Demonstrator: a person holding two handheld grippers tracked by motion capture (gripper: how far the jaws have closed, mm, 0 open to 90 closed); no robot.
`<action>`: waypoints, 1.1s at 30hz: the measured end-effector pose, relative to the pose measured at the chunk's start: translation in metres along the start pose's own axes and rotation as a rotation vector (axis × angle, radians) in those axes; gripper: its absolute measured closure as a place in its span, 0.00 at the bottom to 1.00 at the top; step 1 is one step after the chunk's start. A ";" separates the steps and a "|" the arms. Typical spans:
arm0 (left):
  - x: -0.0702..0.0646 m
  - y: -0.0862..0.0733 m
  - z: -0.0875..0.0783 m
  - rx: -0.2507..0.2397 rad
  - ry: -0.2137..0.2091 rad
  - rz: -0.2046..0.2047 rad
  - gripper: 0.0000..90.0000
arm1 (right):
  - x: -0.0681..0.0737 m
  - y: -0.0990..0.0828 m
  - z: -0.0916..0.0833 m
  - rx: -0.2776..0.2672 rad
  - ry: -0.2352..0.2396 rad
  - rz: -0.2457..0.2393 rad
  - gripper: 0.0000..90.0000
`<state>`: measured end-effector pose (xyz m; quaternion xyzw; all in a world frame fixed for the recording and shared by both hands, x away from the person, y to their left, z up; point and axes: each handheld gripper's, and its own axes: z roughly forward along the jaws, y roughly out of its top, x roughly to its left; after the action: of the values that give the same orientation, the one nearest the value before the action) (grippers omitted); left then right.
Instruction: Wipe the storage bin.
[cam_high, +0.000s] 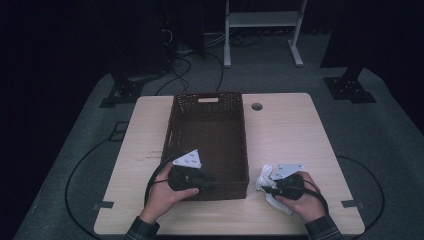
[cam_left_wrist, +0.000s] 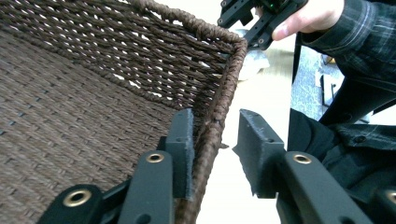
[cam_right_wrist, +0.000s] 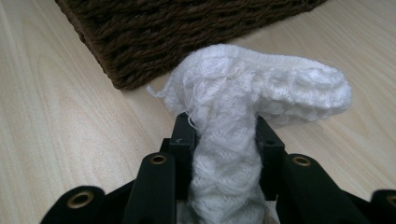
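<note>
In the high view, a brown woven basket (cam_high: 207, 142) stands on the light wooden table (cam_high: 290, 135), its long side running away from the person. The left gripper (cam_high: 209, 181) sits at the basket's near left corner, held by the left hand (cam_high: 165, 192). Just right of the basket's near right corner, the right gripper (cam_high: 267, 186) holds a white knitted cloth (cam_high: 265, 177) low over the table. In the left gripper view, the 2 jaws straddle the basket's near rim (cam_left_wrist: 219, 116): 1 jaw lies against the inside of the wall, the other stands clear of it on the outside, so the grip is loose and not pressing. The other gripper (cam_left_wrist: 254, 18) shows beyond the corner. In the right gripper view, the jaws are clamped on the white knitted cloth (cam_right_wrist: 229, 154), which rises between them and folds over to the right, with the basket's corner (cam_right_wrist: 140, 51) just behind it.
</note>
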<state>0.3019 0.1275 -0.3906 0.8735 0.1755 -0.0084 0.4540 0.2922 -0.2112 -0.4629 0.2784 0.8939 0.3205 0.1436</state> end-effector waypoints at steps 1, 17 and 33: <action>0.001 -0.001 -0.004 -0.001 0.002 0.002 0.69 | 0.000 0.000 0.000 0.000 -0.001 -0.002 0.74; 0.016 -0.035 -0.068 -0.031 0.077 -0.009 0.65 | 0.000 0.000 0.002 0.007 -0.009 -0.003 0.74; 0.022 -0.054 -0.073 0.002 0.074 -0.062 0.81 | 0.000 -0.001 0.003 0.014 -0.012 -0.008 0.74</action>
<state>0.2949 0.2206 -0.3941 0.8679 0.2192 0.0098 0.4457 0.2929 -0.2099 -0.4656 0.2779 0.8964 0.3119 0.1484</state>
